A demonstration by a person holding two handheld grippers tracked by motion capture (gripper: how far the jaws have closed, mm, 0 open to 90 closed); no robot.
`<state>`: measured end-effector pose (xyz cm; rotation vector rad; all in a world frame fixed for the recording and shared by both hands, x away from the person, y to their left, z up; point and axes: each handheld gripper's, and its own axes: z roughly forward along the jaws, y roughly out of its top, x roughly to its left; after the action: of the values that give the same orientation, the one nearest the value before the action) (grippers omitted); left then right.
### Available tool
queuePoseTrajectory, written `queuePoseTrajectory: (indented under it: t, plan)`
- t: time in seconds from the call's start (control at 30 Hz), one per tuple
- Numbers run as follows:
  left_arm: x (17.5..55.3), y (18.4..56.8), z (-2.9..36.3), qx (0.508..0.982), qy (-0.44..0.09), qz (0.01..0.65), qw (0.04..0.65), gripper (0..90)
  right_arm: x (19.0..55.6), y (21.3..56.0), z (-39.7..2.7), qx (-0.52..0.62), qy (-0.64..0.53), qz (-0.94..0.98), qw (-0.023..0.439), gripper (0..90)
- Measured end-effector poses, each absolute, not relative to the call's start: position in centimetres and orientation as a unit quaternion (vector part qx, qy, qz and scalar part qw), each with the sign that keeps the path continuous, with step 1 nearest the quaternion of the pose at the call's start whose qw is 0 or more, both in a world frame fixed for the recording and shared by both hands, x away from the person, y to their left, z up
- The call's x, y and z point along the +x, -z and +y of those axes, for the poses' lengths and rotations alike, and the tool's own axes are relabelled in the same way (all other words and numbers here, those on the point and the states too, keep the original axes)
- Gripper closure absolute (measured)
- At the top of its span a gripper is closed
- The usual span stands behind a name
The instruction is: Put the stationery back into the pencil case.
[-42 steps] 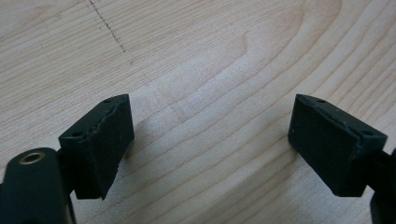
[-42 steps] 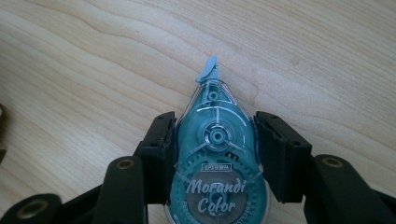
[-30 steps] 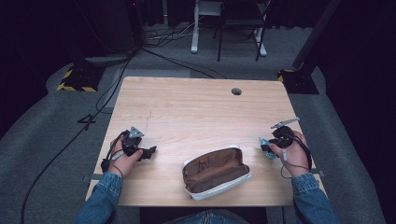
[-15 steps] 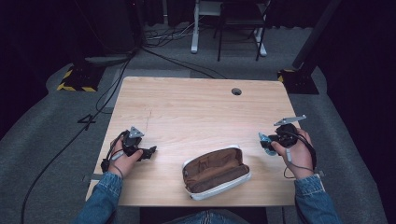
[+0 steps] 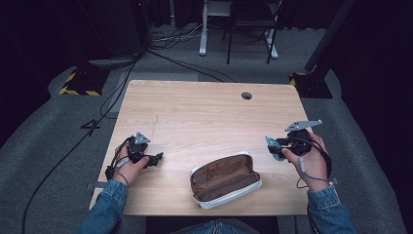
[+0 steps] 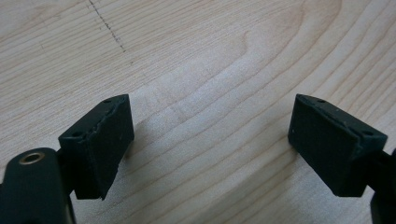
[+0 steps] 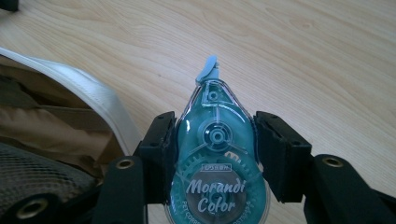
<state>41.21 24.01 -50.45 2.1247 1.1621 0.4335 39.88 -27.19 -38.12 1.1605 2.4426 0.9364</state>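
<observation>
Firmly clamped: right gripper fingers hold the teal correction tape above the bench at 4 o'clock.
Left gripper fingers stand wide, empty; open pencil case lies at 6 o'clock.

correction tape: clear teal shell, darker teal gears showing through, pale blue tip, white "Morandi Color" lettering
right gripper: black jaws with brass-coloured rivets; in the high view a grey plate on top
left gripper: matte black jaws, one brass-coloured rivet
pencil case: brown lining, white rim and outer side; dark mesh inside, seen in the right gripper view
table: pale wood with wavy grain, a thin dark dashed line toward its left edge, a dark round hole near its far edge
sleeves: blue denim
floor: grey carpet
</observation>
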Motion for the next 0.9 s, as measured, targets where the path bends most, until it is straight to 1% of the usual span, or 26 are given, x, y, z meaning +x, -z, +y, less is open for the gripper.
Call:
queuePoseTrajectory:
  t: [0.47,0.9]
  plan:
    - [41.2,50.5,24.0,0.814,-0.166,0.445,0.334,14.5,37.8,36.0,-24.9,0.353,-0.349,0.857,0.138,50.3]
    - [41.2,50.4,24.0,0.815,-0.165,0.445,0.333,14.5,36.4,35.3,-22.4,0.309,-0.355,0.873,0.127,50.3]
